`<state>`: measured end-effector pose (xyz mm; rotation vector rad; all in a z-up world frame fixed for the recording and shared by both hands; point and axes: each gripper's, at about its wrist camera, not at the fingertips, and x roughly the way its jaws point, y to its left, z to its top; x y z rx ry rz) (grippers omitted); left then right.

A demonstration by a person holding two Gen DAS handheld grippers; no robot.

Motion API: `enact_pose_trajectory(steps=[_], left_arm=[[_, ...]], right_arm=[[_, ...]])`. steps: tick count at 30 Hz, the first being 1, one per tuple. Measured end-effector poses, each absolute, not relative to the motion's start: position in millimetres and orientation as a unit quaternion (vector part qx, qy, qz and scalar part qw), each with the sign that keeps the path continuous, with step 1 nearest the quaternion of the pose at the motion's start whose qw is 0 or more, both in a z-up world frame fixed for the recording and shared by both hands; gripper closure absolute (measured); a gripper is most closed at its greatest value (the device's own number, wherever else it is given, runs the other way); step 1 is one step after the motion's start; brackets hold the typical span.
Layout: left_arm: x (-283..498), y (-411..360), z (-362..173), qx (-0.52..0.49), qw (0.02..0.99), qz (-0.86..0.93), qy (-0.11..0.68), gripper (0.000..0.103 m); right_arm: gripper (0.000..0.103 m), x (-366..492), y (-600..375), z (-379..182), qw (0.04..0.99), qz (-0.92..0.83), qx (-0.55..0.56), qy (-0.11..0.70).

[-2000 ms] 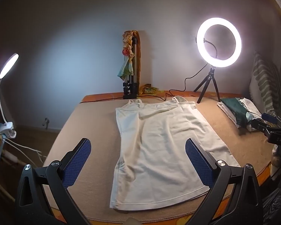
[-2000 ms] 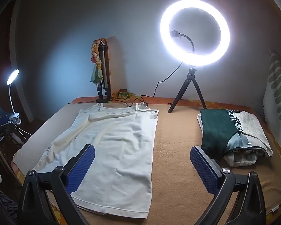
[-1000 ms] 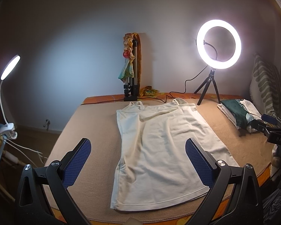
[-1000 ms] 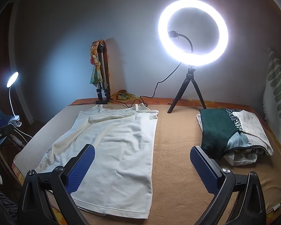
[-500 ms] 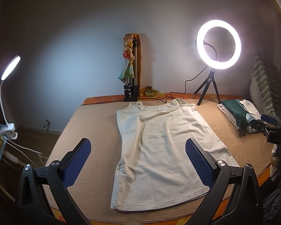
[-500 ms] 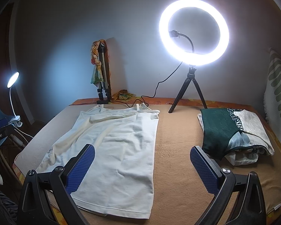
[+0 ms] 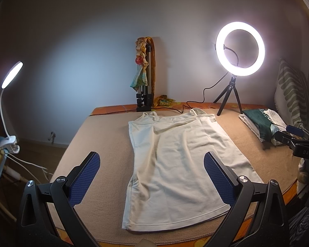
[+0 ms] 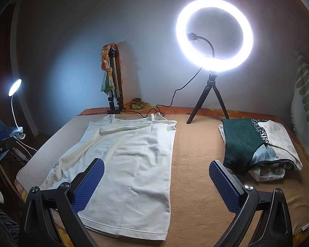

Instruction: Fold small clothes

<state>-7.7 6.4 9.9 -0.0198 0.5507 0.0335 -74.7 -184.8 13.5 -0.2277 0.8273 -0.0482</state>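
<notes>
A white strappy tank top (image 7: pixel 179 164) lies spread flat on the tan blanket (image 7: pixel 105 140), straps toward the wall, hem toward me; it also shows in the right wrist view (image 8: pixel 129 164). My left gripper (image 7: pixel 152 173) is open and empty, held above the hem end of the top. My right gripper (image 8: pixel 156 181) is open and empty, above the top's right edge and the bare blanket (image 8: pixel 195 154). The right gripper also shows at the far right of the left wrist view (image 7: pixel 294 138).
A stack of folded clothes (image 8: pixel 257 144) lies on the right. A lit ring light on a tripod (image 8: pixel 214 35) and a folded tripod with a scarf (image 8: pixel 111 82) stand at the wall, with a cable (image 8: pixel 154 111) between them. A clip lamp (image 7: pixel 10 76) stands left; a striped pillow (image 8: pixel 307 103) right.
Both grippers have drifted only slightly; the view shifted a little. Both stay open and the tank top has not moved.
</notes>
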Motion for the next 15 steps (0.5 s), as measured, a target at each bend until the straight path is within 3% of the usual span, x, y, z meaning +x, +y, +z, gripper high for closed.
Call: enact_pose_trajectory(steps=[15], left_arm=[[-8.3, 13.8, 8.4, -0.009, 0.962, 0.019, 0.272, 0.002]], right_arm=[[0.000, -73.9, -182.7, 11.5, 0.909, -0.021, -0.110, 0.402]])
